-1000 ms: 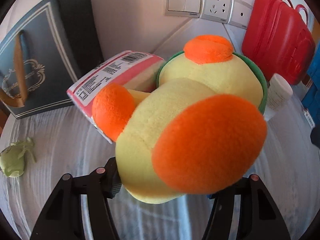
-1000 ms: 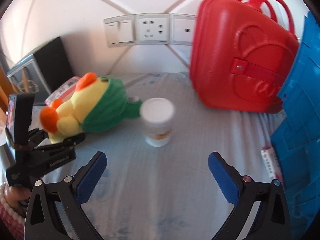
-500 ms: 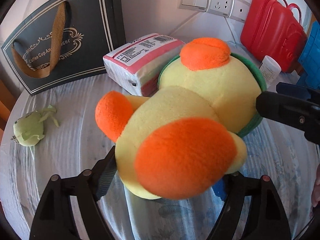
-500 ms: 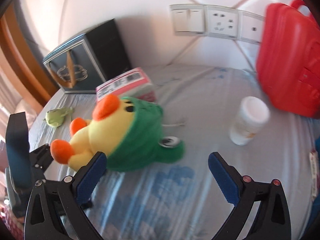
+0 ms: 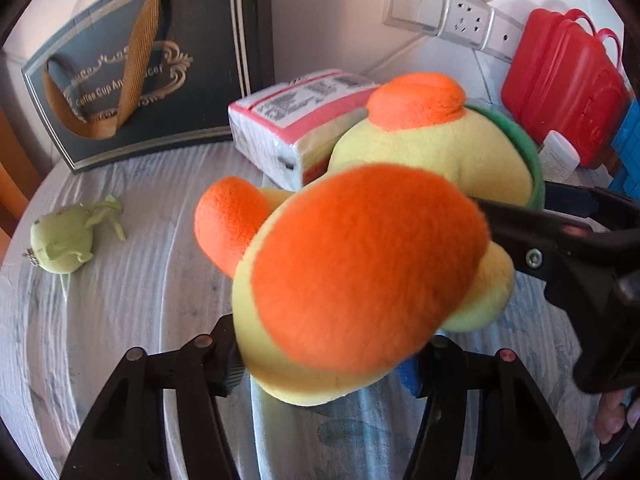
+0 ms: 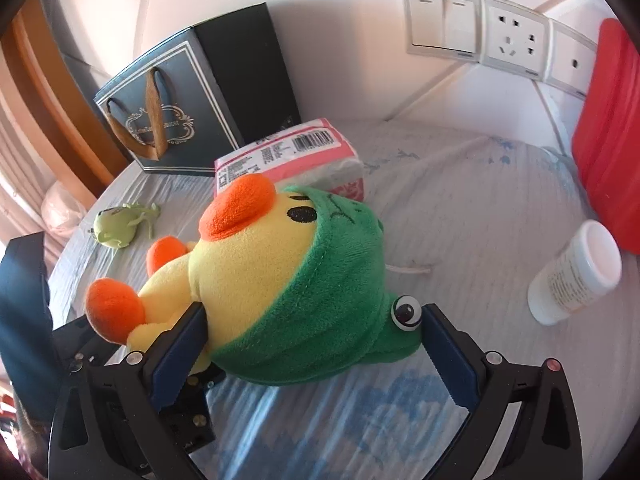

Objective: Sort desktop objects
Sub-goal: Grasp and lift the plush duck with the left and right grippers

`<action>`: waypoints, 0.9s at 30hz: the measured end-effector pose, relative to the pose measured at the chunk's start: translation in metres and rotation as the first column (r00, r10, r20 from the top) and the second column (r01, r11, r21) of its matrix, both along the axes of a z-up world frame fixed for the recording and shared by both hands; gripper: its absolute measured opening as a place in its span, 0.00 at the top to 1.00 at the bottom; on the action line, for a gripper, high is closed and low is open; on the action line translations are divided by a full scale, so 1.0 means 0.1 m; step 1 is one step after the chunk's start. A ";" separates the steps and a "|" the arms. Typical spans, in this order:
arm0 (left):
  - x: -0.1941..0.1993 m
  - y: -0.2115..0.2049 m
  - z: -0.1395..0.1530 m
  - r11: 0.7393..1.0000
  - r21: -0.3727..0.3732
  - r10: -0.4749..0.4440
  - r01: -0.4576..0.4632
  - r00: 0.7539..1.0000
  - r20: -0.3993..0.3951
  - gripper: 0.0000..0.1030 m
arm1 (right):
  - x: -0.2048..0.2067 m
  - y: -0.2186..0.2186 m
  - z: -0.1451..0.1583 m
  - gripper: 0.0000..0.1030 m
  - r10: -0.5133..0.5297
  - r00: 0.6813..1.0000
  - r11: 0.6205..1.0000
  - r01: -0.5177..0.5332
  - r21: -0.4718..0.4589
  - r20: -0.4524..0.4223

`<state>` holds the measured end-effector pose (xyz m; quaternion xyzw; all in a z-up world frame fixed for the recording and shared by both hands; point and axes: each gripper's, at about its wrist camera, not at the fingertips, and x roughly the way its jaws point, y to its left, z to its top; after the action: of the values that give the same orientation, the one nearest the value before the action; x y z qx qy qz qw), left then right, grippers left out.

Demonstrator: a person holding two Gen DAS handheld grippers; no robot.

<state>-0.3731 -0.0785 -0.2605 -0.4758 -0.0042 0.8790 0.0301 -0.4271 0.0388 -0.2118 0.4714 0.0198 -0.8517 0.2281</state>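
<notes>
A yellow plush duck (image 5: pixel 360 264) with orange feet and a green frog hood (image 6: pixel 320 300) is held over the table. My left gripper (image 5: pixel 324 360) is shut on the duck's lower body. My right gripper (image 6: pixel 312 340) has its blue-padded jaws on either side of the hooded head, against or very close to it. In the left wrist view the right gripper (image 5: pixel 568 240) reaches in from the right beside the duck's head. A small green plush frog (image 5: pixel 64 240) lies at the table's left. A white pill bottle (image 6: pixel 576 276) stands at the right.
A pink-and-white tissue pack (image 6: pixel 292 160) lies just behind the duck. A dark gift bag (image 5: pixel 136 72) stands against the wall at the back left. A red case (image 5: pixel 560 84) stands at the back right, with a blue object (image 5: pixel 628 152) beside it.
The left gripper has carried the duck back from the wall, toward the front of the table. The right gripper has swung left from the bottle and its jaws have narrowed around the duck's head.
</notes>
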 end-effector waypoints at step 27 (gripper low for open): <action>1.16 0.33 0.88 0.998 0.024 -0.053 0.054 0.998 -0.041 0.29 | 1.37 1.21 0.86 0.05 -0.188 0.982 0.982 0.187 -0.022 -0.013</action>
<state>-0.2573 -0.0456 -0.1721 -0.4575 -0.0020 0.8872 0.0599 -0.2900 0.1594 -0.1258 0.4625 -0.0320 -0.8730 0.1516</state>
